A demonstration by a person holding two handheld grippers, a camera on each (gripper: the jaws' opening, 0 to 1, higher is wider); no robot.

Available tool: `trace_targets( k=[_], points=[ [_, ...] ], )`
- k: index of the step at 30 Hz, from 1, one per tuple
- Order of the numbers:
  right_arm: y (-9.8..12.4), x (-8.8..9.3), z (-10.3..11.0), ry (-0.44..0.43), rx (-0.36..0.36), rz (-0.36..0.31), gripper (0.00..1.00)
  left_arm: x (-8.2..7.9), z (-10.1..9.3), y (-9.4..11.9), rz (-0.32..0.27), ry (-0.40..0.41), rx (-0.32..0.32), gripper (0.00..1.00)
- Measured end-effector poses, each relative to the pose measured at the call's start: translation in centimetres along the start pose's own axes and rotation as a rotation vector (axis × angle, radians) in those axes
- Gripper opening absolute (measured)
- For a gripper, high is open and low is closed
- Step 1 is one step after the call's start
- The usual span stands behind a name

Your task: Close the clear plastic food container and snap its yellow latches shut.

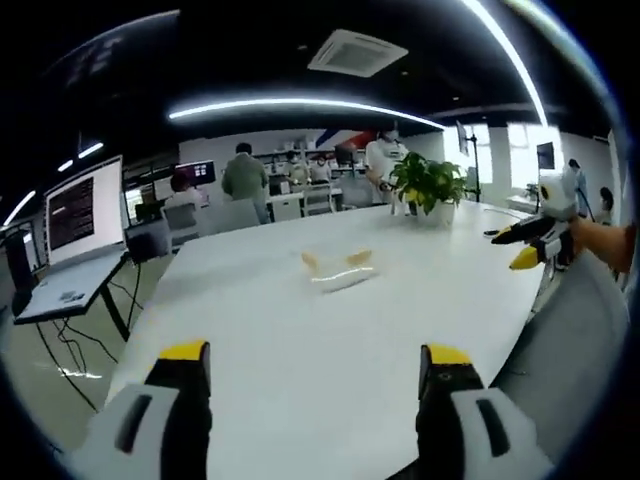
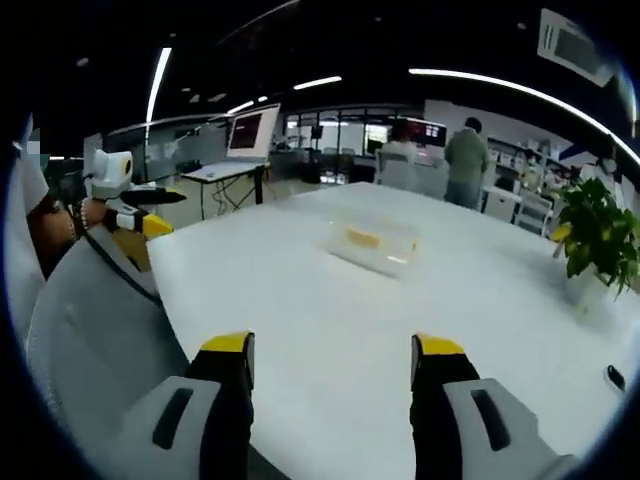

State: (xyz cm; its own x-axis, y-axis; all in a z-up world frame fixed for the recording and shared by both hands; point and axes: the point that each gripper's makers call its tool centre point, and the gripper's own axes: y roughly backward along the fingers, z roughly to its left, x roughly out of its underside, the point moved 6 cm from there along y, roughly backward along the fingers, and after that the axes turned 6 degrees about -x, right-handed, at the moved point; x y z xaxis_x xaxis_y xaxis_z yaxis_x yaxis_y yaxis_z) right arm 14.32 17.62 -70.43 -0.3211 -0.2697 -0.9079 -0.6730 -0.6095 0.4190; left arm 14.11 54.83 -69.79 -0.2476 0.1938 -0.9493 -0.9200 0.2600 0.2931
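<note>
We hold both claws low over the near edge of a wide white surface [image 1: 300,330]. In the left gripper view our left claw [image 1: 315,362] has its yellow-tipped jaws standing well apart with nothing between them. In the right gripper view our right claw [image 2: 332,352] is likewise spread wide and holds nothing. The clear plastic food container [image 1: 338,269] rests on the surface out toward its middle, well apart from both claws, and its yellow latches [image 1: 357,258] show at its sides. We cannot tell whether its lid is seated. A potted plant [image 1: 430,187] stands farther back on the surface. A laptop [image 1: 85,215] sits open on a separate desk, and people stand in the background.
</note>
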Motion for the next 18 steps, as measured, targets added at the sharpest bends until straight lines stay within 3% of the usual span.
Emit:
trace_targets(
  k=[18],
  points=[
    [0.67,0.26,-0.85,-0.018,0.094,-0.03,0.63,0.95,-0.24,0.03,-0.006,0.057,0.013,0.88]
  ],
)
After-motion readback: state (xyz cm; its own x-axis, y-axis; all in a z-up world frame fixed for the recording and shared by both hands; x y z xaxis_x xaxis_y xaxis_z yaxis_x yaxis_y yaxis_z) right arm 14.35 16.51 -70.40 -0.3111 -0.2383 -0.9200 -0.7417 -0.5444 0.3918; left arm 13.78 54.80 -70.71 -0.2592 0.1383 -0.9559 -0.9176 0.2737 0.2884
